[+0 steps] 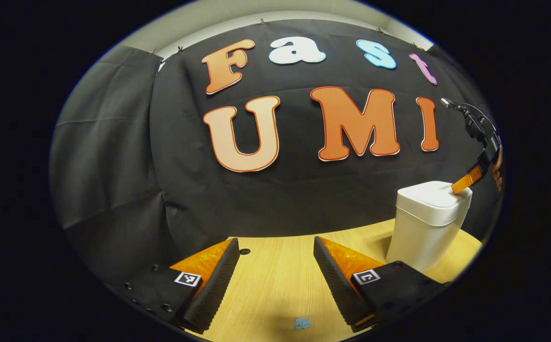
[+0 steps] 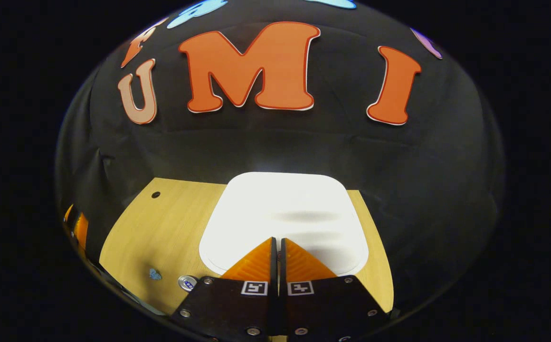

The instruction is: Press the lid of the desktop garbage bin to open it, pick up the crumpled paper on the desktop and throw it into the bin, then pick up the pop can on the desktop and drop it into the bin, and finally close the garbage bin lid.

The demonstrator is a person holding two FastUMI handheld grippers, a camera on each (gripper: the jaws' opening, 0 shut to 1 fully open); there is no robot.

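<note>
The right gripper (image 2: 276,242), its fingers pressed together with nothing between them, rests its tips on the closed lid of the white plastic garbage bin (image 2: 285,213) on the pale wooden worktop (image 2: 161,237). The left gripper (image 1: 275,251) hangs wide apart above the worktop. A small blue crumpled paper (image 2: 155,274) lies beside what seems a silver pop can (image 2: 186,282)

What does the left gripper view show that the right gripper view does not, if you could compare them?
Left gripper view: the garbage bin from the side, the right gripper seen from outside with its tips down on the lid, and the left gripper, open. Right gripper view: the lid from above, that gripper shut at its near edge, and the pop can. Both: the garbage bin, the crumpled paper and the desktop.
</note>
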